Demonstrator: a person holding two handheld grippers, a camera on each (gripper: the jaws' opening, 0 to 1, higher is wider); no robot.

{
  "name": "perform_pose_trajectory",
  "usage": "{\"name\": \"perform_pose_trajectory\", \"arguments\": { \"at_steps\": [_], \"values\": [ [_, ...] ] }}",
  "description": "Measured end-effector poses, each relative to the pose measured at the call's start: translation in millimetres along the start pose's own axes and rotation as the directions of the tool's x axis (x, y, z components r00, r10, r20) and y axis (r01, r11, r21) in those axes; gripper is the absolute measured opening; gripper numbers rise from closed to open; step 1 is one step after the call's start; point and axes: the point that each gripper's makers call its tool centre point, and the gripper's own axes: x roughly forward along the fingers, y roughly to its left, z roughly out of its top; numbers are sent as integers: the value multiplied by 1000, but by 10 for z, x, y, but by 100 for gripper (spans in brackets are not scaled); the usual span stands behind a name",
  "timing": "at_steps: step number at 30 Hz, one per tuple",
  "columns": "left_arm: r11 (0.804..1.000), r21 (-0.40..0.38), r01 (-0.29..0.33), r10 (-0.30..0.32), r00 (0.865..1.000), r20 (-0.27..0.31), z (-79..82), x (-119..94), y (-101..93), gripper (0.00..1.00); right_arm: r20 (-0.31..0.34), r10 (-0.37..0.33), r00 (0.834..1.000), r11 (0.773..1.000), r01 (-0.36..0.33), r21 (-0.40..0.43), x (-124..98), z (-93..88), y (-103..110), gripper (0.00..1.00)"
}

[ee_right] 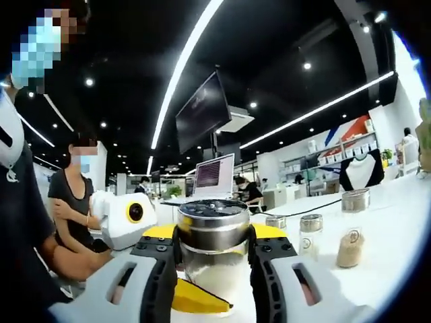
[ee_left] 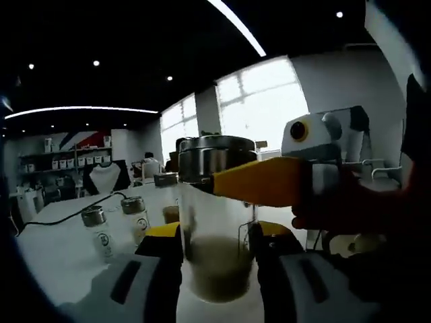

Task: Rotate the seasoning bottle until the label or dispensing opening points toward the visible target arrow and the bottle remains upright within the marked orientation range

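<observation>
A clear glass seasoning bottle [ee_left: 217, 266] with a steel lid [ee_left: 215, 153] stands upright on the white table [ee_left: 60, 259], with pale powder in its lower part. My left gripper [ee_left: 215, 237] is shut on its glass body, one jaw on each side. My right gripper [ee_left: 262, 180] reaches in from the right, its yellow jaw lying across the neck just under the lid. In the right gripper view the same lid [ee_right: 213, 225] sits between the jaws of my right gripper [ee_right: 213, 247], which is shut on it. The left gripper's yellow jaw [ee_right: 195, 299] shows below. I see no arrow mark.
Three small steel-capped jars [ee_left: 95, 232] [ee_left: 136, 219] [ee_left: 166, 195] stand on the table to the left of the bottle, with a black cable [ee_left: 67, 215] behind them. Several jars [ee_right: 351, 232] also stand at the right. A person's arm [ee_right: 64, 262] and a laptop [ee_right: 214, 171] are nearby.
</observation>
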Motion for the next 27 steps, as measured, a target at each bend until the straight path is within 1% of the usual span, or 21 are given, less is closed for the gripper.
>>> {"name": "perform_pose_trajectory", "arguments": {
  "at_steps": [1,3,5,6,7,9,11,13,14,15,16,17,18,21,23,25,27],
  "values": [
    [999,19,-28,28,1000,-8,-21,5,15,44,-7,-15,1000,1000,15,-8,20,-15,5,40],
    [997,41,-59,60,998,-29,-67,20,20,44,-38,-71,997,997,70,-29,44,-68,-32,40],
    [997,36,-67,69,997,-36,-95,43,10,44,-41,-105,994,994,103,-40,56,-96,-43,41],
    [997,32,-69,70,997,-35,-97,41,13,44,-28,-109,994,993,108,-38,52,-95,-39,41],
    [998,10,-65,66,997,-31,-93,37,6,44,-17,-110,994,993,109,-52,39,-92,-44,41],
    [998,7,-63,64,998,-28,-90,38,5,44,-21,-109,994,993,108,-52,32,-78,-55,40],
    [998,14,-68,68,998,-13,-59,40,11,44,-20,-92,996,992,89,-94,29,-37,-34,40],
    [999,9,-32,32,999,-13,-52,51,-5,44,-33,-85,996,992,81,-99,23,-37,-49,40],
    [1000,-7,15,-15,1000,16,-39,54,-41,44,-34,-72,997,995,69,-78,6,-34,-75,40],
    [999,-16,44,-44,998,36,-32,49,-63,43,-33,-62,998,997,61,-54,-9,-33,-89,40],
    [995,-43,88,-85,994,63,-27,34,-89,43,-25,-55,998,998,54,-22,-21,-28,-101,40],
    [992,-76,97,-92,993,70,-28,31,-84,43,-15,-48,999,999,49,22,-45,-25,-127,40],
    [991,-97,94,-88,994,66,-41,32,-67,43,-6,-45,999,999,45,30,-49,-16,-137,40],
    [995,-54,85,-83,996,45,-68,38,-50,44,-16,-55,998,998,55,-5,-46,-21,-165,40],
    [995,-41,87,-86,996,25,-103,36,-38,44,-30,-60,998,998,59,-22,-40,-25,-217,40],
    [995,-49,89,-88,996,6,-145,28,6,47,-43,-67,997,998,66,-26,-61,-37,-286,40],
    [994,-77,76,-76,997,-6,-178,11,89,53,-55,-78,995,996,75,-38,-91,-42,-352,40]
  ]
}}
